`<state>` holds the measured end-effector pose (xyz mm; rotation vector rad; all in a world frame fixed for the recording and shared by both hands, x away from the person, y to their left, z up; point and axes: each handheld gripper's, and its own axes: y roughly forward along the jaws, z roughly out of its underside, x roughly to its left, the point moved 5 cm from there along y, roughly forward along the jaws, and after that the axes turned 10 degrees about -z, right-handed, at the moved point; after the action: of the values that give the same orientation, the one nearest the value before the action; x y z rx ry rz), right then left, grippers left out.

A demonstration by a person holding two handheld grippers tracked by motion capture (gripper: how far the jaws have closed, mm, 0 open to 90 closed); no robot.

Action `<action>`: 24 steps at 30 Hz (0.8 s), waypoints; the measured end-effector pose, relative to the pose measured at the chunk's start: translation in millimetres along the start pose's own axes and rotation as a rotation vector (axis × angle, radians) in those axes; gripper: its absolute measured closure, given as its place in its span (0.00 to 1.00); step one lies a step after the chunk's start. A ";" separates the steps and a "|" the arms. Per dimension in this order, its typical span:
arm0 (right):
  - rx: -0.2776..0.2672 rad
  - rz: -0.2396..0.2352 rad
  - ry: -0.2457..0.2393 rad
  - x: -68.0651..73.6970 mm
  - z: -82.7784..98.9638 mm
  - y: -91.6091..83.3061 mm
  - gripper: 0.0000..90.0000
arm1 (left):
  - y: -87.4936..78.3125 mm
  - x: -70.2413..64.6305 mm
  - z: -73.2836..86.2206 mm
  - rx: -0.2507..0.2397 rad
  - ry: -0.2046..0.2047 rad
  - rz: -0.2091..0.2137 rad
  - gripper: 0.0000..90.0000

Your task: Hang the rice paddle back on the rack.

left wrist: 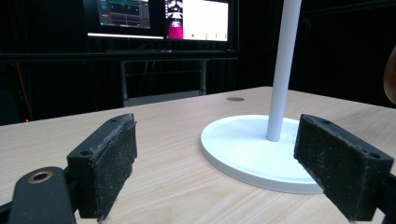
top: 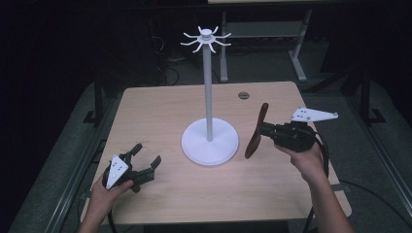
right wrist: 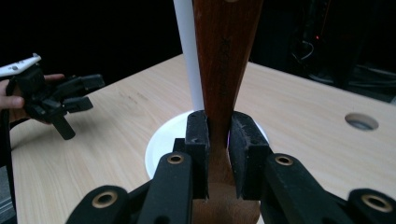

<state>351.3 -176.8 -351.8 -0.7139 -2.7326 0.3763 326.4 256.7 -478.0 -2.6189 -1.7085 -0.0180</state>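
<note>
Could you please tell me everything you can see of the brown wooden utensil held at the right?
The utensil is a dark reddish-brown wooden piece, long and flat, with visible grain. In the right gripper view it widens away from the jaws and narrows where they clamp it. The right tool is shut on it near mid-length, holding it steeply tilted, upper end leaning away from the person. It sits just right of the white stand. Whether its lower end touches the table is unclear.
</note>
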 end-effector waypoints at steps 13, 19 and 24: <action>-0.042 -0.023 -0.048 2.0 -42.0 4.9 0.86 | 0.0 0.0 0.1 -0.001 0.000 0.000 0.14; -0.059 -0.041 -0.058 1.5 -58.6 8.1 0.86 | 0.0 0.0 0.0 0.000 0.000 0.000 0.14; -0.064 -0.048 -0.069 2.1 -70.2 10.1 0.86 | 0.0 0.1 0.0 0.000 -0.002 0.000 0.14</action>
<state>377.9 -154.9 -289.8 -0.6617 -2.8332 0.3090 326.5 256.8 -478.0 -2.6196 -1.7096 -0.0160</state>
